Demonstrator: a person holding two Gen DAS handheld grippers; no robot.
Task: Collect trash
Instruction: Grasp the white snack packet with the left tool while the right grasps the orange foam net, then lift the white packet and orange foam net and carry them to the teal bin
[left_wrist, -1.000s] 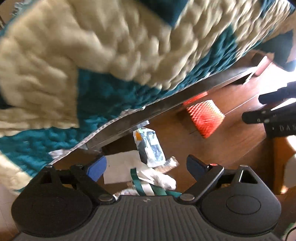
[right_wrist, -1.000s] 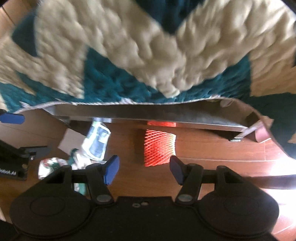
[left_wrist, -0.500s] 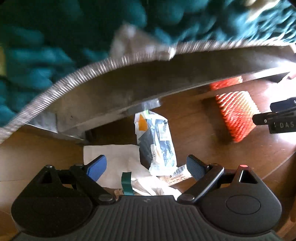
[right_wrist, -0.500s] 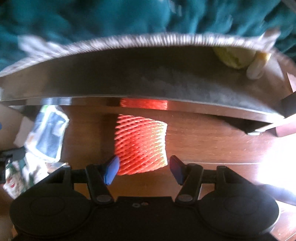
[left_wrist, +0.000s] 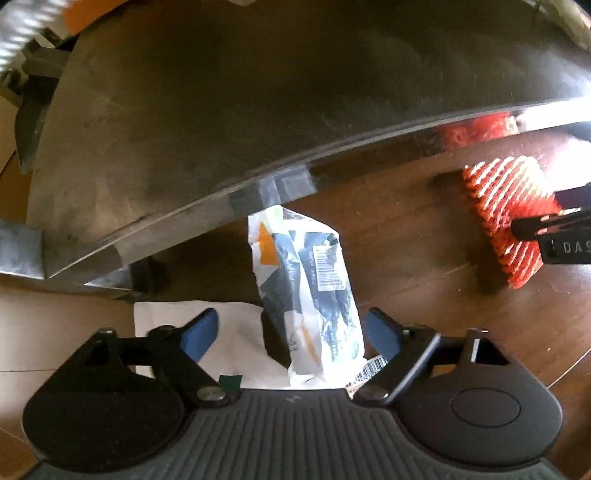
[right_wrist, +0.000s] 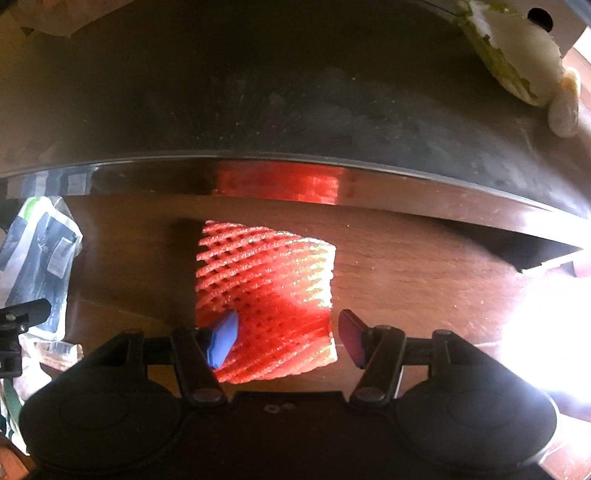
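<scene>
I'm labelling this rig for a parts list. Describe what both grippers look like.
Both are black plastic. The left gripper has a ribbed grey-black body, two rounded housings, angled link arms with silver screws and blue pads. The right gripper has a smooth black body, the same rounded housings and blue pads. White lettering "DAS" marks its side in the left wrist view.

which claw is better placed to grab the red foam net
Right. The right claw already straddles the red foam net, open, while the left claw is closing around the wrapper.
</scene>
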